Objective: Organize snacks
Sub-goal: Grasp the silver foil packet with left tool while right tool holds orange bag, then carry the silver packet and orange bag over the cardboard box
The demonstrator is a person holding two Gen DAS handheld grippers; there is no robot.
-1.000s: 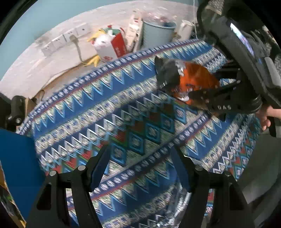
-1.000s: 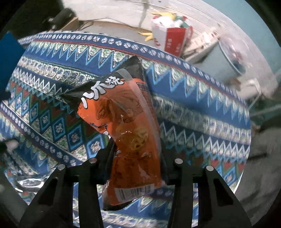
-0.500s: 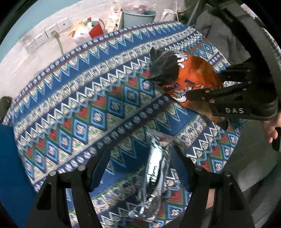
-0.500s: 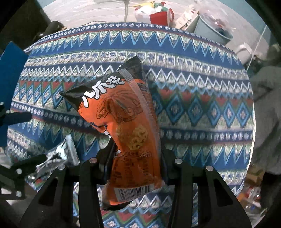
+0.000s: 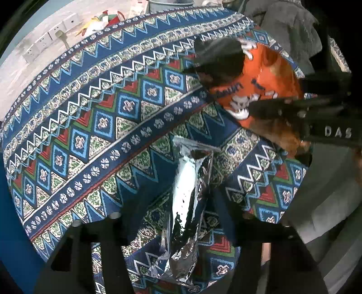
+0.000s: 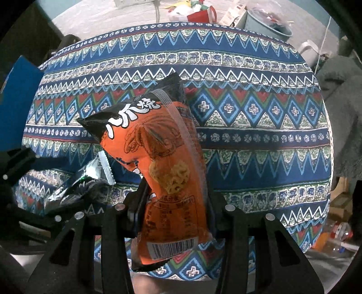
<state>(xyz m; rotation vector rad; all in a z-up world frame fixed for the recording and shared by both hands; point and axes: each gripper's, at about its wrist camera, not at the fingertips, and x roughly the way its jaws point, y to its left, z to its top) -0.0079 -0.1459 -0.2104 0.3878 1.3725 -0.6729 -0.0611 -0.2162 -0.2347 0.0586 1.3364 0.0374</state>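
My right gripper (image 6: 174,199) is shut on an orange and black snack bag (image 6: 163,158) and holds it above the patterned tablecloth (image 6: 248,126). The same bag (image 5: 255,90) shows at the upper right of the left wrist view, with the right gripper's fingers (image 5: 294,108) clamped on it. A silver foil snack bag (image 5: 187,203) lies on the cloth between the fingers of my left gripper (image 5: 172,203), which stands open around it. The foil bag also shows in the right wrist view (image 6: 86,181), low on the left beside the left gripper (image 6: 34,187).
A blue box (image 5: 13,226) stands at the table's left edge. On the floor beyond the table are a red bag with rubbish (image 6: 199,13), a grey bucket (image 6: 267,22) and a power strip (image 5: 47,40). Grey cloth (image 6: 344,113) hangs at the right.
Both views have pulled back and up from the table. The foil bag has come into view between my left gripper's fingers. The right gripper still holds the orange bag.
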